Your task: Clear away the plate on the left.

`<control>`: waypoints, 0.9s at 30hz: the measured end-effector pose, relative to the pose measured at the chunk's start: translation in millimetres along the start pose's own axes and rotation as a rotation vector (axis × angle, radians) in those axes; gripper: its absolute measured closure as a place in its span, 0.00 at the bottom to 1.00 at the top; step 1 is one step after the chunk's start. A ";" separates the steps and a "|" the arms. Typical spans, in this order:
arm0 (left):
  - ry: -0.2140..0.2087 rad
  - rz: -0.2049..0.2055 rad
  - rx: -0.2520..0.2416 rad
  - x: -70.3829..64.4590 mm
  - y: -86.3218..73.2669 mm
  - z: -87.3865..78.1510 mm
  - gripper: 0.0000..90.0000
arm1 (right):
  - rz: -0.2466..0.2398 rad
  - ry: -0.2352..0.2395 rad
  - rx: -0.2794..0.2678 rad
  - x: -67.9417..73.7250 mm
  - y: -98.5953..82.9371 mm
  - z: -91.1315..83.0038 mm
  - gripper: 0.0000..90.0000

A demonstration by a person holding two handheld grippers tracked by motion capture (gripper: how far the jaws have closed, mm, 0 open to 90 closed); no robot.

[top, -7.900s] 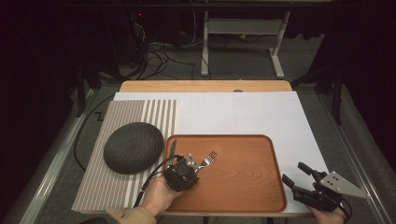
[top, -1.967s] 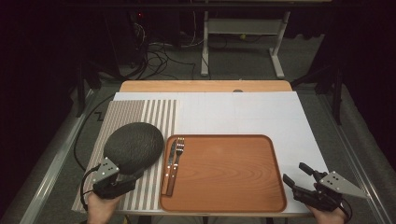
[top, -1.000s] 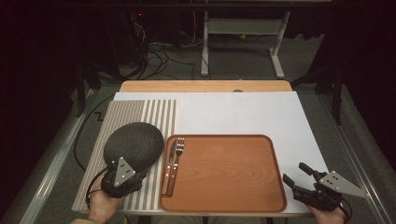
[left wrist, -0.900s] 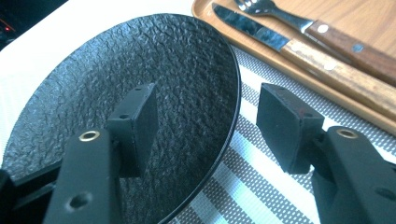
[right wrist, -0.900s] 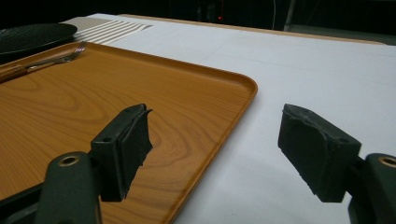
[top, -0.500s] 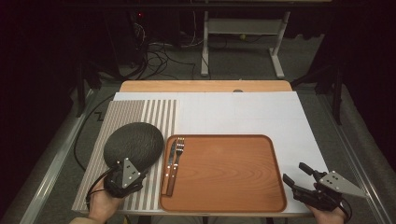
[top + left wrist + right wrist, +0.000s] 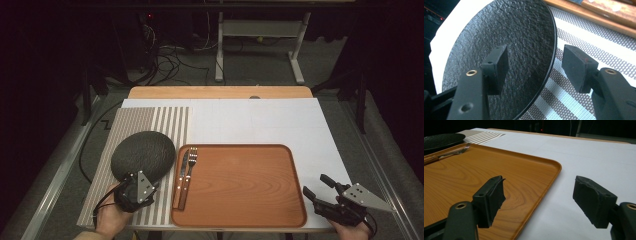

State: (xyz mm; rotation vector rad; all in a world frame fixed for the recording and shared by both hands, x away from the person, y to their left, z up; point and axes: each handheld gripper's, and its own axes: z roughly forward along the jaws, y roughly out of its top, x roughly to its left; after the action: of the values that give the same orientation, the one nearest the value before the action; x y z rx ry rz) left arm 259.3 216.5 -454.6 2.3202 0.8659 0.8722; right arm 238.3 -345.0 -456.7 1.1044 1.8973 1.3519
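Beside the tray (image 7: pixel 240 185), my left gripper (image 7: pixel 534 67) straddles the plate (image 7: pixel 506 47) rim, jaws apart. I should seat deep before clamping. My right gripper (image 7: pixel 539 200) idles with jaws apart.

Left gripper (image 7: pixel 131 186) low at near-left, jaws spread. Right gripper (image 7: pixel 320 190) near-right, jaws wide apart, held level.

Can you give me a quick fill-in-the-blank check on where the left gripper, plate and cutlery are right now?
1. The left gripper has its open jaws astride the rim of the black ____.
2. The plate lies on the ____ placemat.
3. The fork and knife lie at the ____ edge of the wooden tray.

Missing words: plate; striped; left
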 end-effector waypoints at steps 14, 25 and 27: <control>0.029 0.076 0.052 -6.2 1.3 6.3 0.40 | 0.001 0.003 -0.004 -0.3 -0.1 -0.5 0.29; 0.062 0.162 0.101 -15.8 2.9 15.6 0.40 | 0.000 0.005 -0.005 -0.6 -0.1 -0.2 0.29; 0.072 0.172 0.110 -16.0 3.2 16.2 0.41 | 0.004 0.007 -0.007 -0.9 -0.1 -0.7 0.29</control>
State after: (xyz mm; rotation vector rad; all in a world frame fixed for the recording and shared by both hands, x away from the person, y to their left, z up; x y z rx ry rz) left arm 262.6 199.2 -469.5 2.5013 0.7692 1.0086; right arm 238.1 -346.2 -456.6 1.1023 1.8943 1.3658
